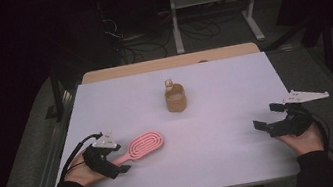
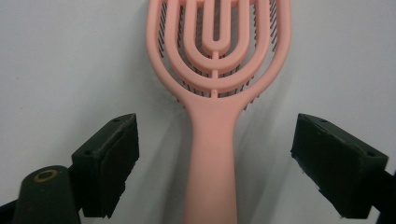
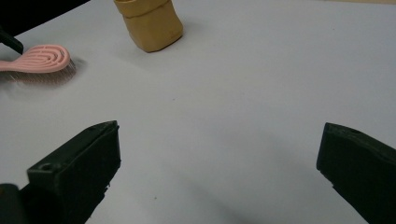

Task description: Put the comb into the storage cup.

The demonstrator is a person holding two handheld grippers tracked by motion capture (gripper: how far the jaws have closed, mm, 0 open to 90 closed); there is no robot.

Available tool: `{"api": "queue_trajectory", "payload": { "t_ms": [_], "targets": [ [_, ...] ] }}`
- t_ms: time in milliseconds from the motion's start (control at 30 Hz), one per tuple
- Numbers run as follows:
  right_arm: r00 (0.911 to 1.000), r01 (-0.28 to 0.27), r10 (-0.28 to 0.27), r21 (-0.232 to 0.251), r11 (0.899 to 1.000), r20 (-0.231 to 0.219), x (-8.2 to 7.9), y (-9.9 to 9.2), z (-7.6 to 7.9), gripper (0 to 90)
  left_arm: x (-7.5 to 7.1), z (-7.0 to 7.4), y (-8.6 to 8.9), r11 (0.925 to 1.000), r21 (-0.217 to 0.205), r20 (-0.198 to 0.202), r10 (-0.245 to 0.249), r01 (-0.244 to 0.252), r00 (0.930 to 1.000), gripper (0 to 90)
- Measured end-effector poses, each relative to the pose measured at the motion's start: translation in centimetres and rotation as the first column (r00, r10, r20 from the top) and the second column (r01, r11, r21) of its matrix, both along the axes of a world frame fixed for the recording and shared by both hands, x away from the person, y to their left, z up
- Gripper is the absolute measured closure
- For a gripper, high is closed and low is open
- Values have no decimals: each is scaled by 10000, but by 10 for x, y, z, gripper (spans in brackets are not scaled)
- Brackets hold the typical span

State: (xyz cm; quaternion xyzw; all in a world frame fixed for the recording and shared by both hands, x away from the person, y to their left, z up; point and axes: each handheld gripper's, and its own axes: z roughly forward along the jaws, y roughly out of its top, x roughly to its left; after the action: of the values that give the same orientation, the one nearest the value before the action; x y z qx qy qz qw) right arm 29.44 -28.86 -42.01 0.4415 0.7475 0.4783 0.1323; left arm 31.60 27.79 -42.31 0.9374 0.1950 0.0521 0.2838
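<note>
Straddling pink brush [image 2: 212, 154], left tool [image 2: 215, 161] wide.

White table [image 1: 225, 155] bearing pink hairbrush [image 1: 138, 148] and tan, perhaps lidded, container [image 1: 175, 98].

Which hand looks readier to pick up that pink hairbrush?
The left. Its gripper is open with the pink hairbrush handle lying between the jaws, not yet clamped. The right gripper is open too, but sits across the table from it.
</note>
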Motion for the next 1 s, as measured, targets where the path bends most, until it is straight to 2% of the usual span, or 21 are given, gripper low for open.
{"api": "queue_trajectory", "payload": {
  "t_ms": [300,400,467,633,767,833,1000],
  "targets": [
    [10000,-51,50,-61,10000,-59,1,1,0,0,1,-4,-6,9989,356,-201,-309,316,9993,271],
    [10000,-64,64,-64,10000,-66,1,1,0,0,1,-4,-6,9990,304,-116,-317,321,9994,321],
    [10000,-66,66,-68,10000,-62,1,1,-1,0,1,-3,-6,9982,418,153,-431,424,9990,369],
    [10000,-64,63,-113,9999,-54,1,2,-1,0,2,-4,-5,9975,583,277,-420,404,9987,431],
    [10000,-88,87,-151,9998,-46,1,2,-1,0,3,-1,-4,9983,466,405,-358,339,9985,486],
    [10000,-85,84,-169,9998,-37,1,2,-1,0,4,-1,-3,9982,481,346,-364,347,9987,537],
    [10000,-90,89,-157,9998,-43,1,2,0,0,4,-2,-7,9970,527,171,-578,568,9982,582]
  ]
}}
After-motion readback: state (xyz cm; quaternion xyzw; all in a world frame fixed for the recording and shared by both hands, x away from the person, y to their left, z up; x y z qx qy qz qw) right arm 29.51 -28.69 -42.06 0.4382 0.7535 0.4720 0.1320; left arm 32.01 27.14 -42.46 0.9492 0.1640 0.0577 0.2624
